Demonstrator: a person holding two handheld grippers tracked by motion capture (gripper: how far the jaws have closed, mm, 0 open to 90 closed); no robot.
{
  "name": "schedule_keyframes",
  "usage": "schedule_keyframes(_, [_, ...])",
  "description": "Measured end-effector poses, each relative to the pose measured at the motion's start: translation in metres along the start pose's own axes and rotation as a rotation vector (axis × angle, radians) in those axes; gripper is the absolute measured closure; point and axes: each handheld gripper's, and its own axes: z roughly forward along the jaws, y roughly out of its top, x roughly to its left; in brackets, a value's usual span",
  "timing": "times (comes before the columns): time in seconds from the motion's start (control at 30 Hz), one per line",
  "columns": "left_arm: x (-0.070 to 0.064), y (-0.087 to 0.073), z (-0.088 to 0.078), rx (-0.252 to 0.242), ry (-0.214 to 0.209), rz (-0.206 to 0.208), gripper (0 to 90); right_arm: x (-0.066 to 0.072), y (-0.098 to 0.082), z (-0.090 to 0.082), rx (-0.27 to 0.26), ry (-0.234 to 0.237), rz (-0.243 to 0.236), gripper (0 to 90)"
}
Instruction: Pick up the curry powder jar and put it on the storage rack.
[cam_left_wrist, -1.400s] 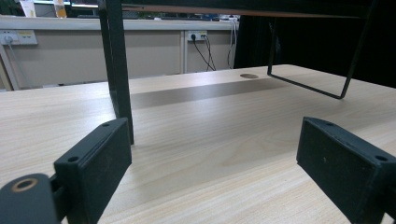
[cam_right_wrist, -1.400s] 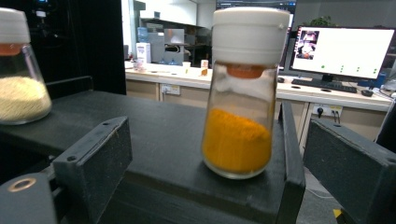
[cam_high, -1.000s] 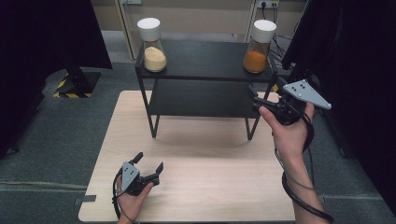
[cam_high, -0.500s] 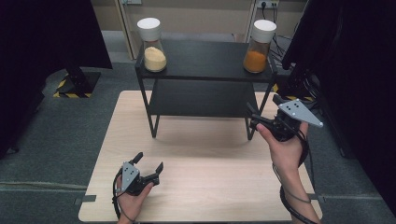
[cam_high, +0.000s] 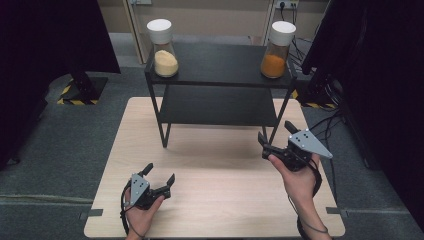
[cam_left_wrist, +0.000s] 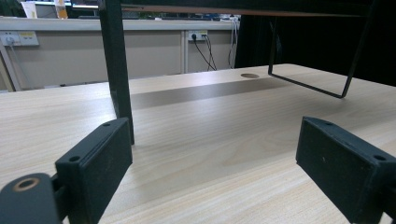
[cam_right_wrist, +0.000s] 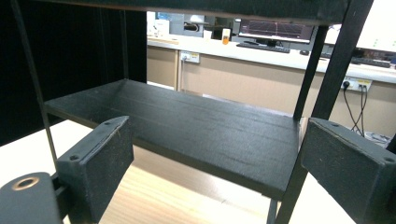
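A black two-tier shelf (cam_high: 220, 65) stands at the back of the wooden table (cam_high: 220, 200). On its top board are two white-lidded jars: one with pale yellow powder (cam_high: 162, 50) at the left, one with orange powder (cam_high: 276, 50) at the right. My left gripper (cam_high: 160, 173) rests low near the table's front left, open and holding nothing (cam_left_wrist: 219, 163); it faces the shelf's front left leg (cam_left_wrist: 119, 70). My right gripper (cam_high: 275, 132) is open and holds nothing, just in front of the shelf's front right leg (cam_right_wrist: 322, 93), looking at the lower board (cam_right_wrist: 187, 126).
Bare tabletop lies between the two grippers in front of the shelf. The lower shelf board carries nothing. Dark curtains hang at both sides, and cables lie on the floor to the right of the table (cam_high: 325, 120).
My right gripper has moved back toward the near edge and down, from beside the shelf's right end to in front of its right leg. The left gripper has stayed put.
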Motion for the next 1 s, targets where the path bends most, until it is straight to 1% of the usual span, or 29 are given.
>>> schedule_keyframes(0.27, [0.0,0.0,0.0,0.0,0.001,0.002,10.3,0.004,-0.015,-0.005,0.018,0.011,-0.013,9.6])
schedule_keyframes(0.6, [0.0,0.0,0.0,-0.001,0.001,0.001,10.3,0.006,-0.04,-0.007,0.048,0.018,0.02,9.6])
schedule_keyframes(0.67, [0.0,0.0,0.0,-0.001,0.001,0.001,10.3,0.006,-0.042,-0.007,0.051,0.019,0.023,9.6])
schedule_keyframes(0.77, [-0.001,0.0,0.0,-0.002,0.002,0.002,10.3,0.005,-0.054,-0.01,0.05,0.02,0.034,9.6])
schedule_keyframes(0.83, [-0.001,0.0,0.0,-0.002,0.002,0.003,10.3,0.005,-0.059,-0.011,0.051,0.021,0.038,9.6])
schedule_keyframes(0.87, [-0.001,0.0,0.0,-0.002,0.002,0.002,10.3,0.005,-0.059,-0.011,0.051,0.021,0.038,9.6])
schedule_keyframes(0.9, [0.0,0.0,0.0,-0.001,0.001,0.002,10.3,0.005,-0.065,-0.013,0.051,0.024,0.047,9.6])
schedule_keyframes(1.0, [0.0,0.0,0.0,-0.001,0.001,0.002,10.3,0.004,-0.073,-0.013,0.067,0.027,0.059,9.6])
